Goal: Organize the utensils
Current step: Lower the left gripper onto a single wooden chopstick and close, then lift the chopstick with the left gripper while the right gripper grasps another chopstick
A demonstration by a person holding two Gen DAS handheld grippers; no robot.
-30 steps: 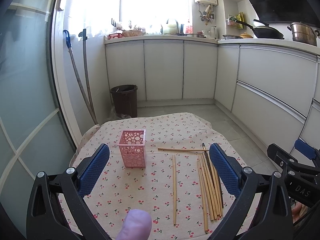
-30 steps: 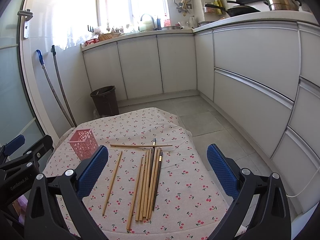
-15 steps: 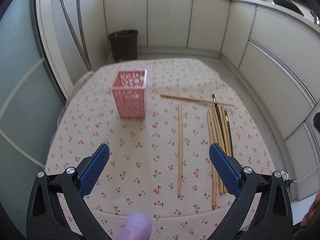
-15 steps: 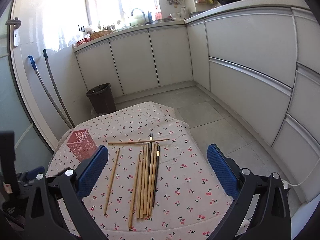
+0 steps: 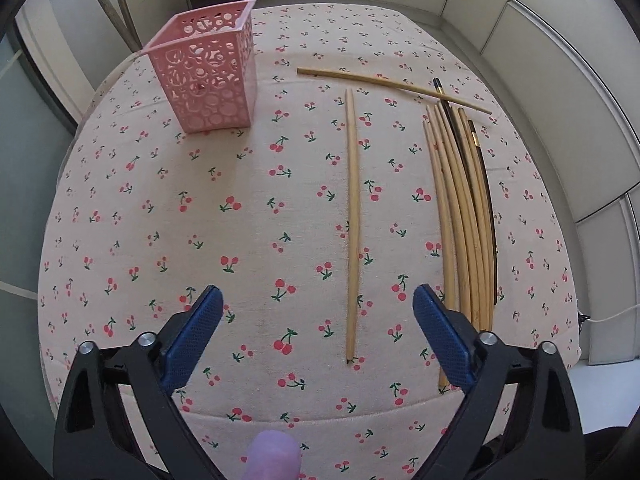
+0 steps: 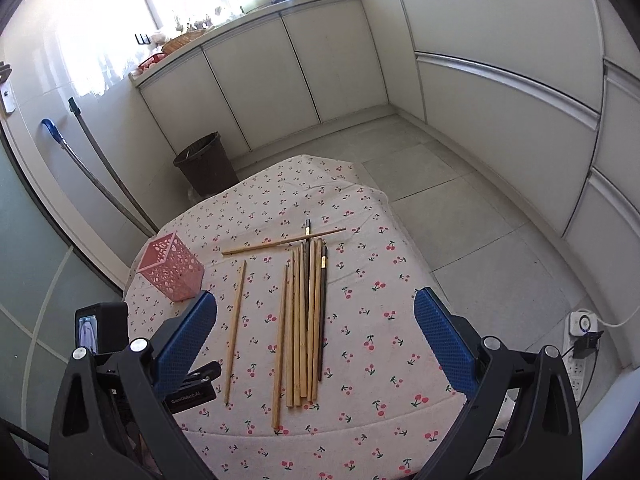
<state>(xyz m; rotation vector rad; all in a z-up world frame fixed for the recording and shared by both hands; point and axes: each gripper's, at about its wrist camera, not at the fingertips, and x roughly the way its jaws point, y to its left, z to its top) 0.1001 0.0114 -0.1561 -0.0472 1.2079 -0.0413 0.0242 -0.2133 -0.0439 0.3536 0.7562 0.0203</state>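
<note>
Above the cherry-print tablecloth, the left gripper is closing, empty, over bare cloth between the pink basket and a lone chopstick, while the right gripper is hanging apart near the table's front edge.

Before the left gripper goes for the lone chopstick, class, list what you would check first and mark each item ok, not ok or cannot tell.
1. Left gripper holds nothing, jaws closing: ok.
2. Lone chopstick lies between its fingers, apart from the bundle of chopsticks: ok.
3. Pink basket upright, mouth open: ok.
4. Basket empty: cannot tell.
5. Right gripper open, holding nothing: ok.
6. Crosswise chopstick rests across the bundle's far tips, clear of the lone one: ok.
</note>
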